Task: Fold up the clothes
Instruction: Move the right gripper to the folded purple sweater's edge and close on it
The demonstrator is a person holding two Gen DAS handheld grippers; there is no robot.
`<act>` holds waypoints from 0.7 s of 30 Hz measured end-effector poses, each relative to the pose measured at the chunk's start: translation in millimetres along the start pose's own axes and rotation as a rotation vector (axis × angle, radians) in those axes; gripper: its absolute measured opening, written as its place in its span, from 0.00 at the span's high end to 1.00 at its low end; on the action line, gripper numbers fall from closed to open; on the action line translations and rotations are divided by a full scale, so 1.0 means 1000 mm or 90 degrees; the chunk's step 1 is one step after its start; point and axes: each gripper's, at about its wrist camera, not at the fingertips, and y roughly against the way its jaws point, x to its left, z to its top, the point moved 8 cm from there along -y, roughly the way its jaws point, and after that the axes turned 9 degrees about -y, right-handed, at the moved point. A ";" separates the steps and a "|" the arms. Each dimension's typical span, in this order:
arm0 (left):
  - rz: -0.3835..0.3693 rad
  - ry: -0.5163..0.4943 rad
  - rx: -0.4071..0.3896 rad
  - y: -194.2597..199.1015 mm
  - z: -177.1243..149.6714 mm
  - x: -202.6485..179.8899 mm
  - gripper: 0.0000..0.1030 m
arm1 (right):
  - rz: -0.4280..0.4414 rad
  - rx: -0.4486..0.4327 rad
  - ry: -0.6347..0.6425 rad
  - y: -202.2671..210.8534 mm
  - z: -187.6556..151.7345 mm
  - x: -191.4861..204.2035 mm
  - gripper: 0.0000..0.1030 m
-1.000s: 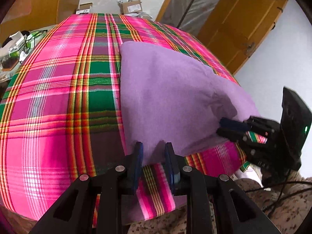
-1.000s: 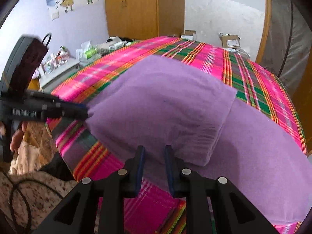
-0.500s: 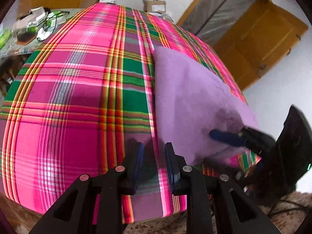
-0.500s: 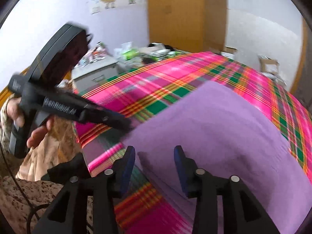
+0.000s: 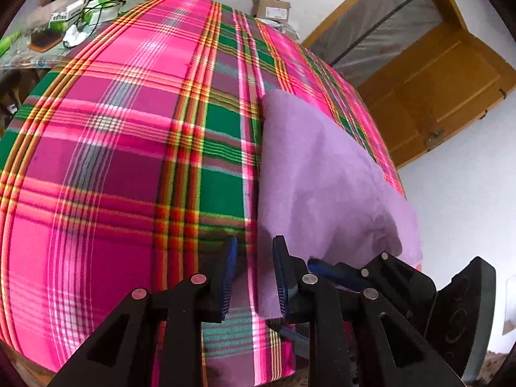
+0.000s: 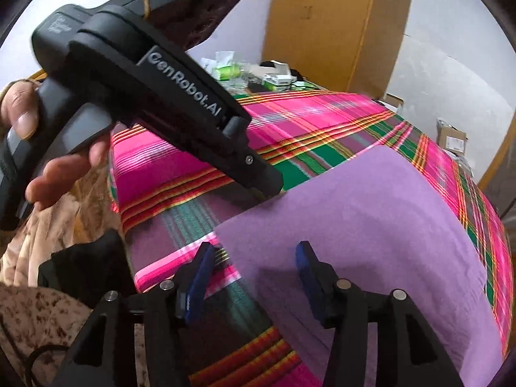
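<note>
The left gripper (image 5: 254, 277) has its blue pads a narrow gap apart, and the near left corner of the purple cloth (image 5: 319, 180) lies in that gap. Whether the pads pinch the fabric or only flank it cannot be told from the left wrist view. In the right wrist view the same tool reaches in from the left, held in the person's hand (image 6: 48, 148), with its tip at the cloth's left edge.

The right gripper (image 6: 254, 277) has its fingers spread wide, holding nothing, and hangs over the cloth's near edge.

The purple cloth (image 6: 371, 225) lies flat as a smooth rectangle on the plaid cover (image 5: 122, 167), at the near right corner of the surface, its near edge close to the cover's drop. It already shows straight edges, as folded fabric would; this could be a fold just laid down or a piece about to be doubled again.

Risks from here:
- If the left pads do grip, pulling away could drag that corner and skew the rectangle.
- The fabric looks soft and thin, so a pinch may catch only the top layer and peel the fold open.
- Pads pressing low could also catch the plaid cover beneath and rumple it.
- The grippers sit close together at this corner and could knock each other.
</note>
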 end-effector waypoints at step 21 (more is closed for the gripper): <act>-0.083 0.059 0.028 -0.026 0.032 0.001 0.64 | 0.020 -0.070 -0.071 0.034 0.009 -0.013 0.92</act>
